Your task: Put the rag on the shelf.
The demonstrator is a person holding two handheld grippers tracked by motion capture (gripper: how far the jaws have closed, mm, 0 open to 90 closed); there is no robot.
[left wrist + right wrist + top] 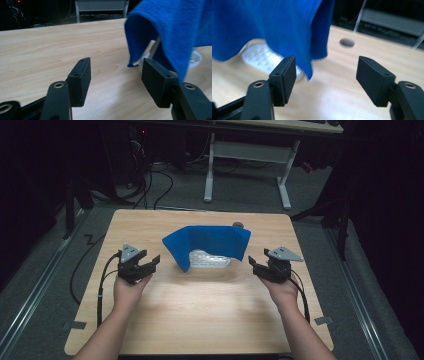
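The blue terry-cloth towel (207, 242) is draped like a tent over a clear ribbed plastic container (210, 259) at the middle of the light wooden bench (200, 310), its left flap hanging down to the bench surface and its right edge held up higher. The left gripper (150, 263) sits just to the left of the cloth and the right gripper (256, 264) just to its right, each with its jaws spread wide and nothing between them; in the left gripper view the towel's hanging corner (132, 60) lies beyond and slightly to the right of the jaws, and in the right gripper view the cloth's edge (317, 57) hangs just past the left jaw. The towel looks loosely balanced, so the main risk, as I judge it, is that a jaw brushing an edge drags the cloth off the container or tips the light container beneath it. If the two grippers close at uneven heights, the cloth may bunch or slide to one side. A bite taken too deep could also catch the container's rim along with the fabric. A small dark round spot (346, 42) on the bench beyond the towel is well clear.
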